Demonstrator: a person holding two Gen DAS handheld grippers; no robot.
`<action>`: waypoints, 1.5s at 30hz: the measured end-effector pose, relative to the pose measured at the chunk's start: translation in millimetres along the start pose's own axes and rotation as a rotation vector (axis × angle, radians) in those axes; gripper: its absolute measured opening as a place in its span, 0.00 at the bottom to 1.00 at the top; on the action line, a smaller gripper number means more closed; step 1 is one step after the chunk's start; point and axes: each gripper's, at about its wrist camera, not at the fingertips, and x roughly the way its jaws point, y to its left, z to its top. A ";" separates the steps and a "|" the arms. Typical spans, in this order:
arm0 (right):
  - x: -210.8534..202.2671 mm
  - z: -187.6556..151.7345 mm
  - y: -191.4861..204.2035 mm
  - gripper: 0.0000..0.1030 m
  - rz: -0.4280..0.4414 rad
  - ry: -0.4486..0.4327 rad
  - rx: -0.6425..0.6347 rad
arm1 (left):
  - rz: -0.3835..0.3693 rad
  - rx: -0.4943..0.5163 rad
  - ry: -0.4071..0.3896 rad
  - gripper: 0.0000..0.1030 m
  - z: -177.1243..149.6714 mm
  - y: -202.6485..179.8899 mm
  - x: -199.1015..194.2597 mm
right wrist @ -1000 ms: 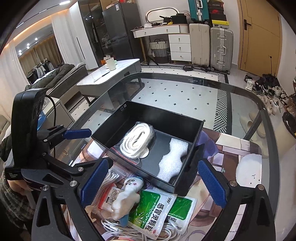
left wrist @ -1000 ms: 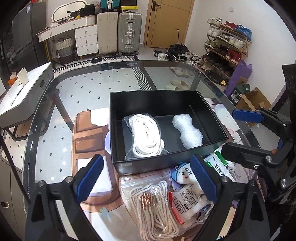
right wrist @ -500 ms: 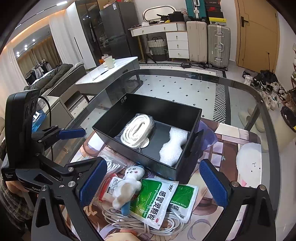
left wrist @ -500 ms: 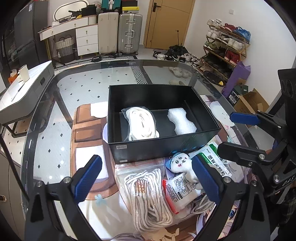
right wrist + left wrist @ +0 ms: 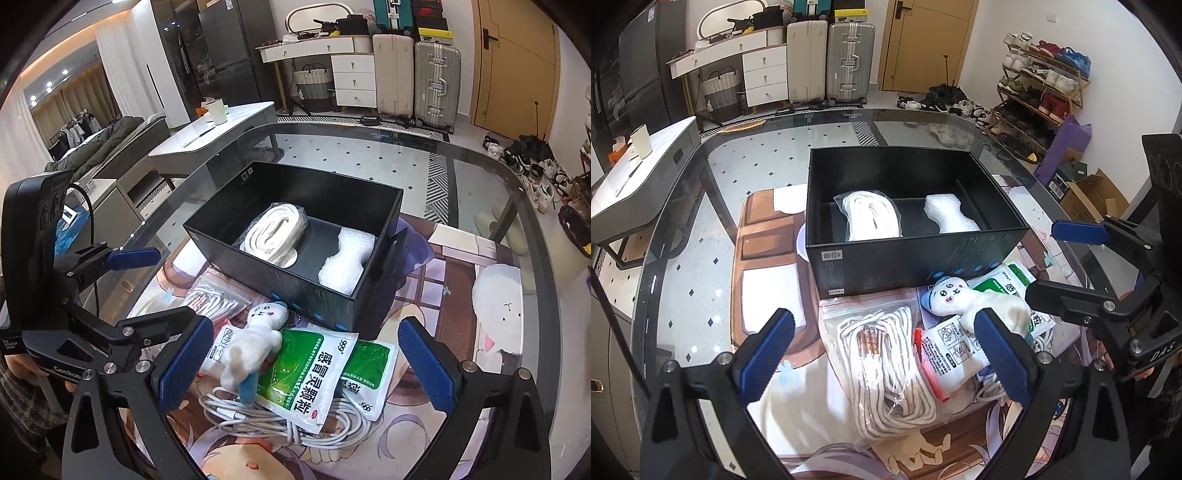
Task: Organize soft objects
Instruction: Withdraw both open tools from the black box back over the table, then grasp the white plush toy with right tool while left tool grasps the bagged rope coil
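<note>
A black open box (image 5: 916, 254) (image 5: 314, 291) on the glass table holds a bagged white strap coil (image 5: 871, 216) (image 5: 275, 232) and a white foam piece (image 5: 951, 216) (image 5: 345, 258). In front of it lie a bagged rope (image 5: 886, 362) (image 5: 216, 301), a white plush doll (image 5: 975, 302) (image 5: 255, 339), a small white packet (image 5: 955, 354), green medicine sachets (image 5: 314, 373) (image 5: 1012, 280) and a white cable (image 5: 288, 424). My left gripper (image 5: 886, 356) is open above the rope bag. My right gripper (image 5: 306, 363) is open above the doll and sachets.
A printed mat (image 5: 768, 280) (image 5: 480, 295) covers the table under the box. The glass table's edge (image 5: 646, 280) curves round on the left. A white side table (image 5: 639, 181) stands beyond it. Suitcases, drawers and a shoe rack line the far walls.
Both grippers have drawn back from the box toward the near edge, so more of the pile in front of the box shows. Both stay open. No object has moved.
</note>
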 end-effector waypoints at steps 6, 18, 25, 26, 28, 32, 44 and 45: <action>1.1 -7.8 1.1 0.99 0.011 0.018 0.006 | -0.002 0.008 0.010 0.95 -7.1 -2.0 -1.1; 10.3 -12.4 8.7 0.98 0.039 0.067 -0.012 | 0.012 0.024 0.070 0.95 -22.4 -3.8 5.1; 17.9 -13.6 17.1 0.98 0.043 0.092 -0.038 | 0.029 0.022 0.105 0.95 -27.0 -0.9 11.6; 19.1 -13.2 18.0 0.98 0.045 0.095 -0.039 | 0.030 0.022 0.111 0.95 -27.4 -1.1 12.8; 21.6 -13.3 19.6 0.98 0.045 0.100 -0.040 | 0.033 0.023 0.121 0.95 -27.4 -1.4 15.3; 28.0 -10.8 24.6 0.98 0.051 0.111 -0.045 | 0.039 0.024 0.136 0.95 -27.9 -1.1 19.5; 46.9 -4.2 28.8 0.89 0.061 0.158 -0.054 | 0.041 0.006 0.167 0.95 -27.2 6.8 28.2; 47.0 -4.7 28.3 0.88 0.061 0.160 -0.053 | 0.038 0.003 0.170 0.95 -27.3 6.8 29.0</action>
